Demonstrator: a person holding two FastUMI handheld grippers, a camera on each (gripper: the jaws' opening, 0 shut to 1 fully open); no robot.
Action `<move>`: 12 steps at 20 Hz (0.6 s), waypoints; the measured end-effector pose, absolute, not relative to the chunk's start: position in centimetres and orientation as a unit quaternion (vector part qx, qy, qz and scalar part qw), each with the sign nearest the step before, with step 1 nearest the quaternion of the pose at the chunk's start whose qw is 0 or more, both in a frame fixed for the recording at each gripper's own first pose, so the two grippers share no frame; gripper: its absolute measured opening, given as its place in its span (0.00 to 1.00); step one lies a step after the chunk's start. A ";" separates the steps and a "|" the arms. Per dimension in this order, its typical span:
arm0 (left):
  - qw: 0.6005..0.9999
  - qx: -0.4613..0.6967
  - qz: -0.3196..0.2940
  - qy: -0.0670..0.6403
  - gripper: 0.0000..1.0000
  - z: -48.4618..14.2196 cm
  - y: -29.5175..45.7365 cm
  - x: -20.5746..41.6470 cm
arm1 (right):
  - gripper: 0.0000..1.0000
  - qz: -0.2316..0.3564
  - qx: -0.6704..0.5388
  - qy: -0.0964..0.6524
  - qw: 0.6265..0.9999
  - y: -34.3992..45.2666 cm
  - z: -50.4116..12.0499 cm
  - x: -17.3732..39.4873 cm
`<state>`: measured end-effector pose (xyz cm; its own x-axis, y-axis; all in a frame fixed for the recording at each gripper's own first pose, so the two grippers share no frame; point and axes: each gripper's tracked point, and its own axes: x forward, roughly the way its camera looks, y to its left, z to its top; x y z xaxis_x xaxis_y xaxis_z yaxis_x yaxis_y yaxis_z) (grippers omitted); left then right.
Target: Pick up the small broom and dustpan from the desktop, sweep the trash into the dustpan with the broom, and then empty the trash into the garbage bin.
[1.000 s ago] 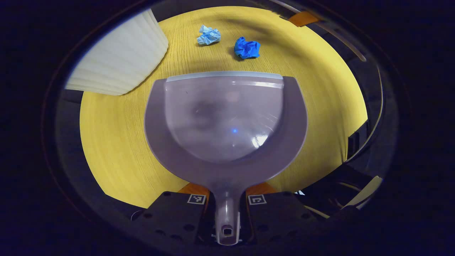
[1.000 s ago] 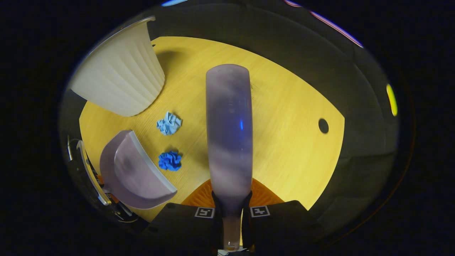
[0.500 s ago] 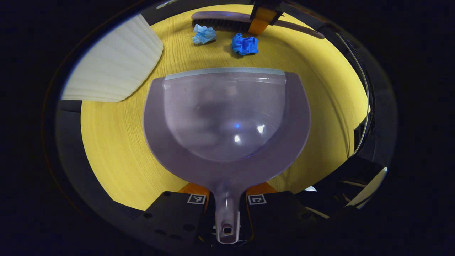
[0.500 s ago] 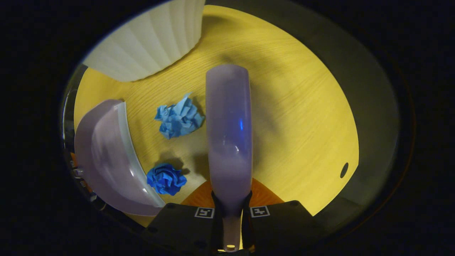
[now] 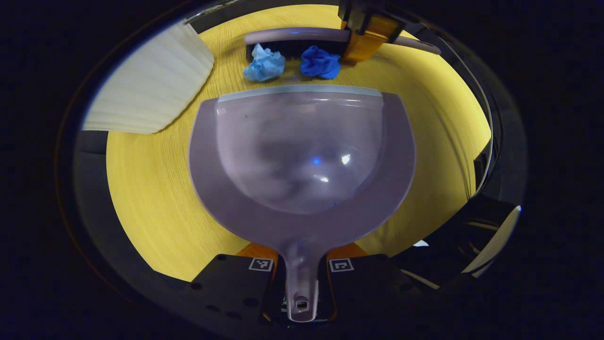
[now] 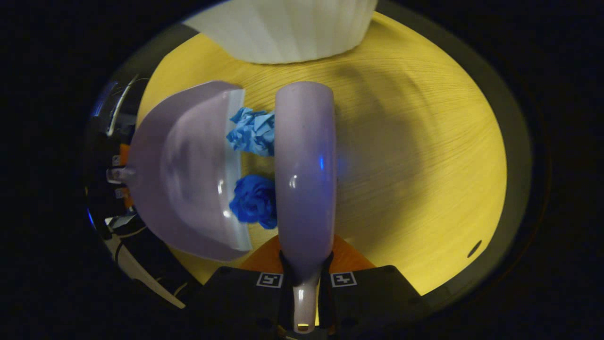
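1. Left gripper (image 5: 302,264) clamps my dustpan (image 5: 302,156) handle; right gripper (image 6: 306,278) clamps broom (image 6: 305,165).
2. Since a second ago, broom closes in — pale wad (image 6: 252,132) and dark wad (image 6: 255,198) now pinned at dustpan lip, seemingly touching.
3. Garbage bin (image 5: 151,89) near — sweep-in pending.

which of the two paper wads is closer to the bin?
The light blue wad. In the right gripper view it lies toward the white ribbed bin, while the dark blue wad lies nearer the claw holding the broom.
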<state>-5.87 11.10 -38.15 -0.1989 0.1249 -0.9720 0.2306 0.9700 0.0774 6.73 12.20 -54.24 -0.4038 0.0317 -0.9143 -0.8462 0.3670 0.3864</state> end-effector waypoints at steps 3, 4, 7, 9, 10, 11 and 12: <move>0.625 0.123 -0.051 0.769 0.27 -38.0 11.4 -5.8 | 0.22 0.509 -0.256 0.701 0.428 12.8 -54.1 7.2; 0.622 0.129 -0.053 0.771 0.27 -38.1 11.6 -6.0 | 0.22 0.516 -0.233 0.713 0.413 12.9 -53.2 7.1; 0.626 0.143 -0.063 0.764 0.27 -38.3 12.0 -6.1 | 0.22 0.535 -0.208 0.727 0.378 12.5 -53.0 8.0; 0.638 0.143 -0.066 0.754 0.27 -38.4 11.9 -5.8 | 0.22 0.539 -0.175 0.734 0.375 13.2 -52.5 8.2; 0.644 0.145 -0.065 0.748 0.27 -38.6 11.9 -5.8 | 0.22 0.537 -0.162 0.730 0.389 13.1 -52.5 8.6; 0.653 0.149 -0.063 0.740 0.27 -38.5 11.9 -5.5 | 0.22 0.532 -0.167 0.715 0.422 13.0 -52.7 9.7; 0.663 0.154 -0.062 0.730 0.27 -38.5 11.9 -5.2 | 0.22 0.531 -0.162 0.691 0.463 13.2 -52.0 10.3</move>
